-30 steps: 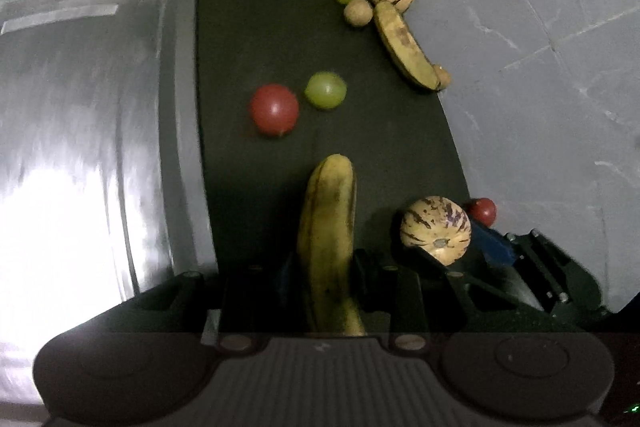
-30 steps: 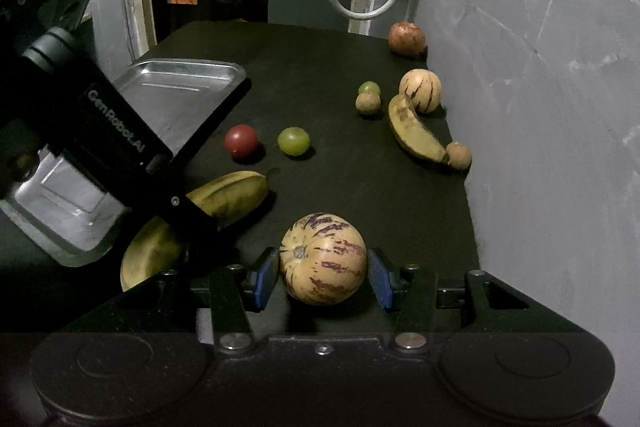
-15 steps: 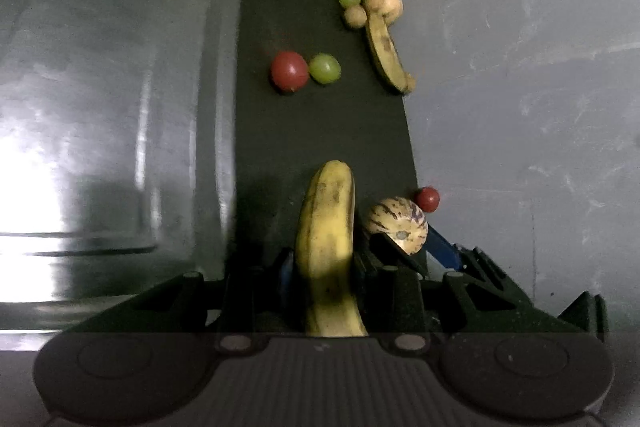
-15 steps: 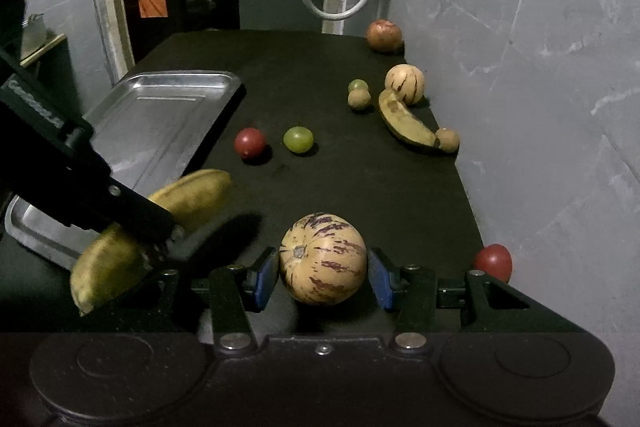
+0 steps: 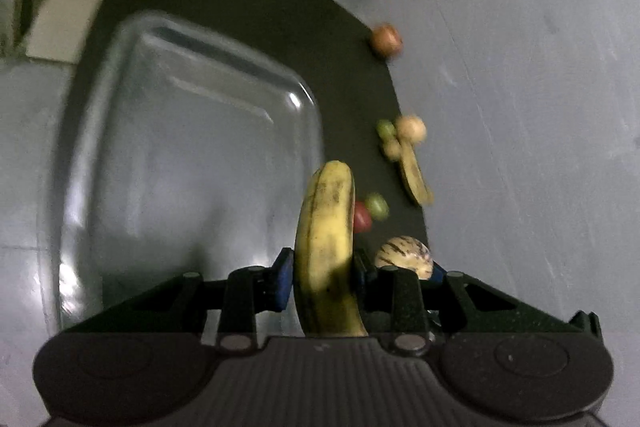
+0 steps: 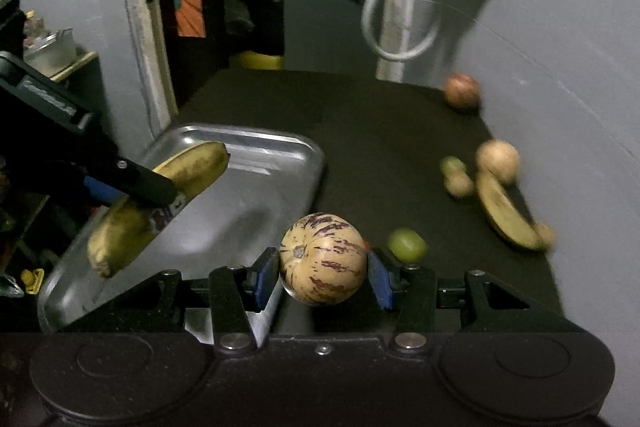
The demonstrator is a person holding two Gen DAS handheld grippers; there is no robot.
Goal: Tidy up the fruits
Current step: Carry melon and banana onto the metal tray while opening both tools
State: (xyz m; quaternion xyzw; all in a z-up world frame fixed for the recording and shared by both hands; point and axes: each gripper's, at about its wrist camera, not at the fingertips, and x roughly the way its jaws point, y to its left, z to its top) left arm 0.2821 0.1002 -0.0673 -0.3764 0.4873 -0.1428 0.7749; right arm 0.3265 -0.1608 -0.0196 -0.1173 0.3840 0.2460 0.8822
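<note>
While the metal tray (image 6: pixel 256 163) holds no fruit, the left gripper (image 5: pixel 320 277) jaws clamp a banana (image 5: pixel 326 247) above it; the right gripper (image 6: pixel 323 273) jaws grip a striped melon (image 6: pixel 323 259) over the tray's 3 o'clock rim, the worktop (image 6: pixel 360 131) beyond.

The tray (image 6: pixel 248 163) is shiny bare metal, smooth and reflective. The counter (image 6: pixel 360 131) looks matt and dark. The melon (image 6: pixel 323 259) has smooth, faintly glossy skin; the banana (image 5: pixel 326 227) has dull skin. The wall (image 6: pixel 568 27) looks matt.
</note>
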